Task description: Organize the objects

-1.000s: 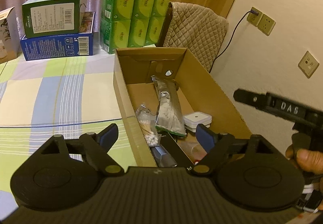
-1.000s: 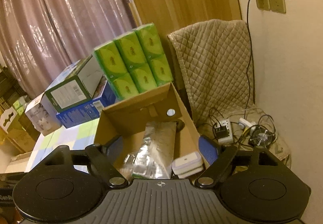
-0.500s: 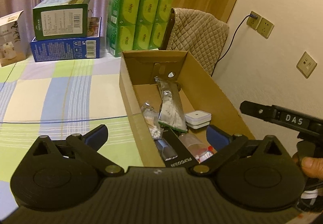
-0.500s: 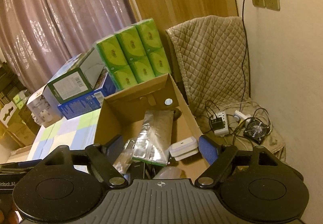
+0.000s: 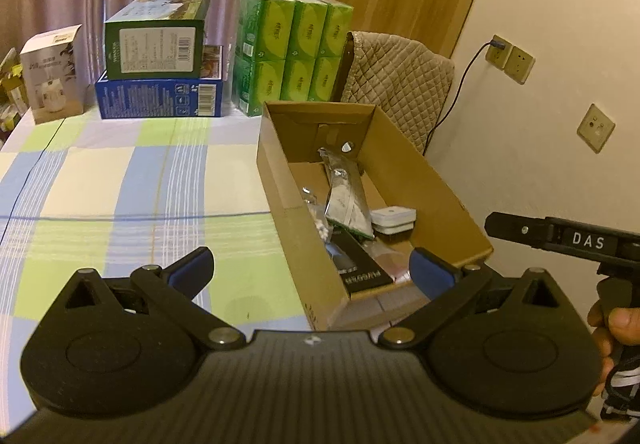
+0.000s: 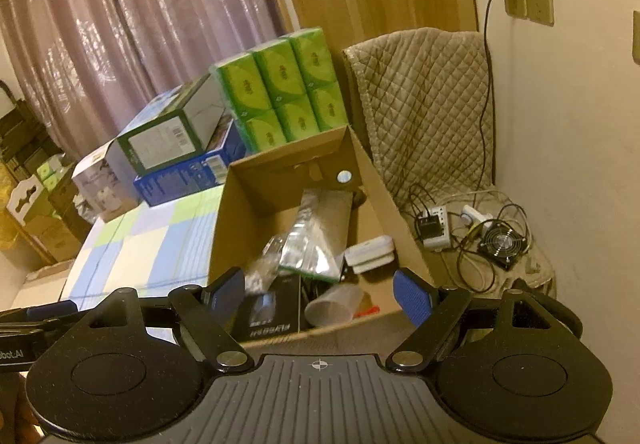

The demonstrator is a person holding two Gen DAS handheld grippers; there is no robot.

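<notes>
Both sets of tongs hang over the near end of the cardboard box (image 5: 420, 180), which sits on the right edge of a checked surface (image 5: 120, 180) that may well be a bed, close to the wall. The left tongs (image 5: 310, 270) are spread wide and carry nothing, one tip over the cloth and the other over the box's near corner; the right tongs (image 6: 320, 292) are likewise released and empty, straddling the box's near end from above. Inside the box lies a jumble: a silver foil pouch (image 6: 316, 240) slanting along the middle, a small white case (image 6: 370, 250) against the right wall, a black carton (image 5: 358, 264) propped at the near end, a clear plastic cup (image 6: 334, 306) on its side, and a small clear bag of white bits (image 5: 322, 228) beside the pouch. I'd judge the sorting is at a pause between picks — nothing is in either grip, and the cloth beside the box is bare. The next move, to my eye, calls for choosing one item and coming down on it squarely; the cup and the black carton lie nearest the right tongs, though the crowding there means a tip could snag the pouch or the box wall — a slow, narrow entry would suit.
</notes>
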